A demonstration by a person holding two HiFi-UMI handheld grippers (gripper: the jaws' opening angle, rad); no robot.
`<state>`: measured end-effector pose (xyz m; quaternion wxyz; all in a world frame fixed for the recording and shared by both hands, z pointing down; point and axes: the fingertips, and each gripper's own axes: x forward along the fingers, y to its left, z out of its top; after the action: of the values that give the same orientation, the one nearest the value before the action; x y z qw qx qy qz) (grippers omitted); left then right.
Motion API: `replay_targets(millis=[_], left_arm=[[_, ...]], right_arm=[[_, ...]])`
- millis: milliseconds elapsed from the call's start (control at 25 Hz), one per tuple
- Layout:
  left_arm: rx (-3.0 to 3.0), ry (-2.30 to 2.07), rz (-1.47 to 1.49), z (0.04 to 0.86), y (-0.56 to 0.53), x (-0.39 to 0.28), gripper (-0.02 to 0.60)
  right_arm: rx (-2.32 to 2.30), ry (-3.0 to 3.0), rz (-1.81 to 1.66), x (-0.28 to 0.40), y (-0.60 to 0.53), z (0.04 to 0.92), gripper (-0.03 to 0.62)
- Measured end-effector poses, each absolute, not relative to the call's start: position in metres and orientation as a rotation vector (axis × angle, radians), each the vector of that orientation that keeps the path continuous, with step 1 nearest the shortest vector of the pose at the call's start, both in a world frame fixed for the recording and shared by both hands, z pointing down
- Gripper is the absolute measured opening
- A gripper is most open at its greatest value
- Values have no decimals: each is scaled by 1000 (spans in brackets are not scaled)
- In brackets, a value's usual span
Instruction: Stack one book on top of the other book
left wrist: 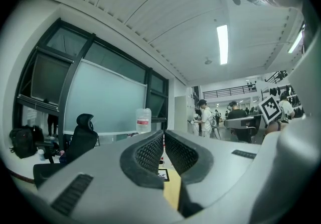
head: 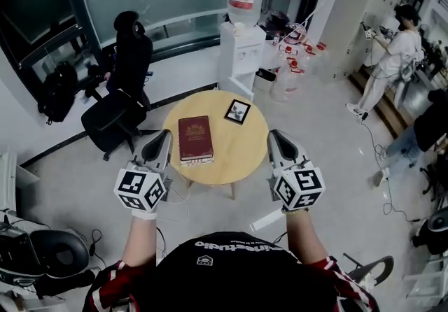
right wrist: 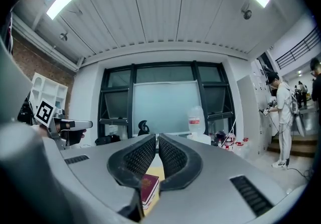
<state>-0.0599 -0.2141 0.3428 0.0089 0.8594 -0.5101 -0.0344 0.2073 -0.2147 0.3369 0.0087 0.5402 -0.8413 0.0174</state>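
Maroon book (head: 195, 138) — gold emblem, pale wooden table (head: 245, 153), grey floor (head: 322, 164)

From the head we look steeply down, from well above, on the round table (head: 245, 157), which sits at the centre. The left gripper (head: 165, 134) shows at its 8 o'clock and the right gripper (head: 274, 133) at its 4 o'clock. Each gripper view rides close behind its own jaws and faces level across the table. All three views share the water dispenser (head: 243, 31) beyond the table's 12 o'clock edge. The left gripper view catches the right marker cube (left wrist: 271, 110) at 3 o'clock, the right gripper view the left marker cube (right wrist: 44, 112) at 9 o'clock.
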Motion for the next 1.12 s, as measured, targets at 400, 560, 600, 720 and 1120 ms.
replay_targets(millis=[400,560,600,720,1120], left_arm=[[2674,-1615,-104,333,-215,-67,24],[2671,-1622,-102,336,-214,-68,25],[2669,-1621,-101,337,-213,-68,25],[2668,-1616,-98,339,-213,-68,25],[2673,-1607,-99,340,-212,-65,23]], right_arm=[[1713,-2618,29,205,-218,326,37],[1710,-2617,7,203,-216,325,31],[1710,-2615,6,203,-215,326,31],[1713,-2614,13,203,-214,327,31],[1696,-2627,37,200,-213,331,31]])
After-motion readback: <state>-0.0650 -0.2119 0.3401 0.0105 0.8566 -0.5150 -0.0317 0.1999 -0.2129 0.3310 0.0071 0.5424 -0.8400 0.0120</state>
